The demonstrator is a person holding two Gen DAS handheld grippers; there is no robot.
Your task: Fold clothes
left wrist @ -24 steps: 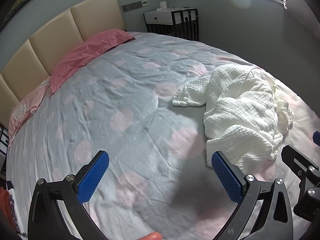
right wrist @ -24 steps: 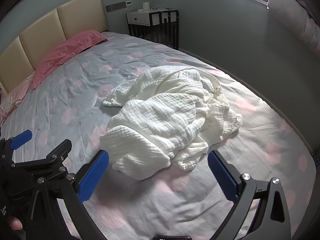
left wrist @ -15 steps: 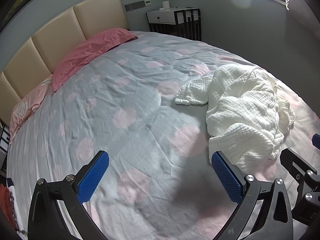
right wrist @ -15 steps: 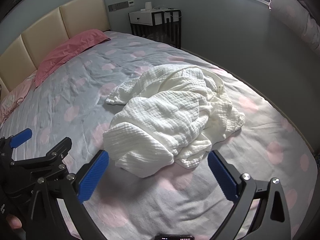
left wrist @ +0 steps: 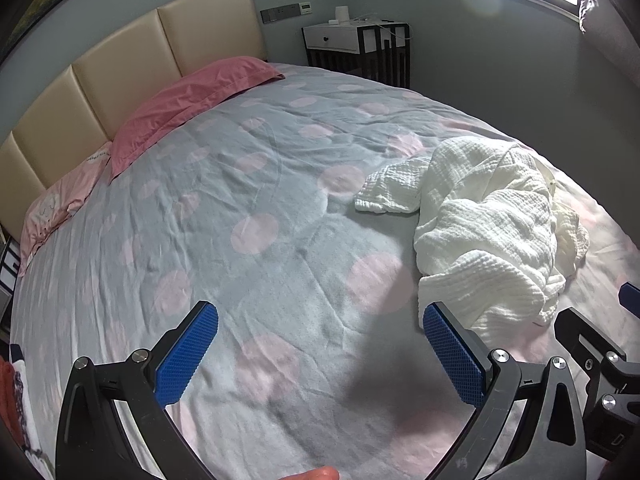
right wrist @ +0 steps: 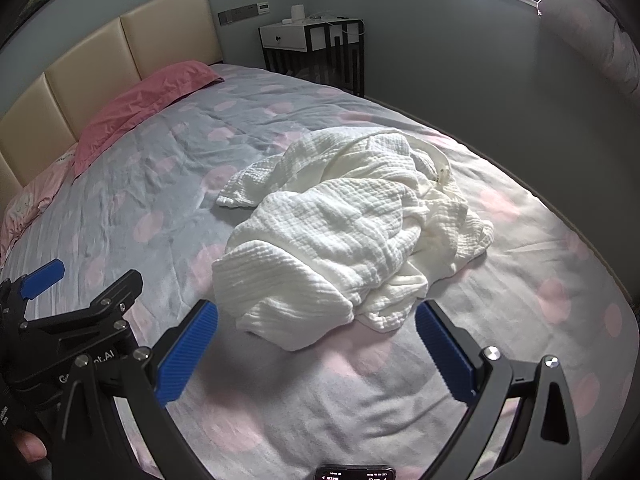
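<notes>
A: Garment [right wrist: 344, 240] under observation: one white piece of crinkled, waffle-like gauze, left crumpled in a heap on the grey bedspread [right wrist: 160, 184] with pink dots. No fold has been made yet; layers are bunched over one another, and a thick rolled edge is seen at the near end.

B: Orientation recorded?

A: The long axis of the heap is seen running from the near left to the far right in the right wrist view. One flat flap, possibly a sleeve, is stretched out toward the far left, in the direction of the pink pillow [right wrist: 148, 96]. Which end is collar or hem cannot be told.

B: Position against the tools?

A: For the right gripper [right wrist: 316, 348], the heap is found just ahead of the fingertips, centred between them, not touched. For the left gripper [left wrist: 320, 344], the garment [left wrist: 488, 232] is placed ahead and to the right, just beyond the right fingertip; only bare bedspread [left wrist: 240, 200] is framed between the fingers.

B: Jaw state?

A: Both are spread wide, nothing being held by either.

B: Counts?

A: One garment, two grippers, four blue pads [left wrist: 188, 354], two pillows, one nightstand [left wrist: 356, 48] noted far behind.
</notes>
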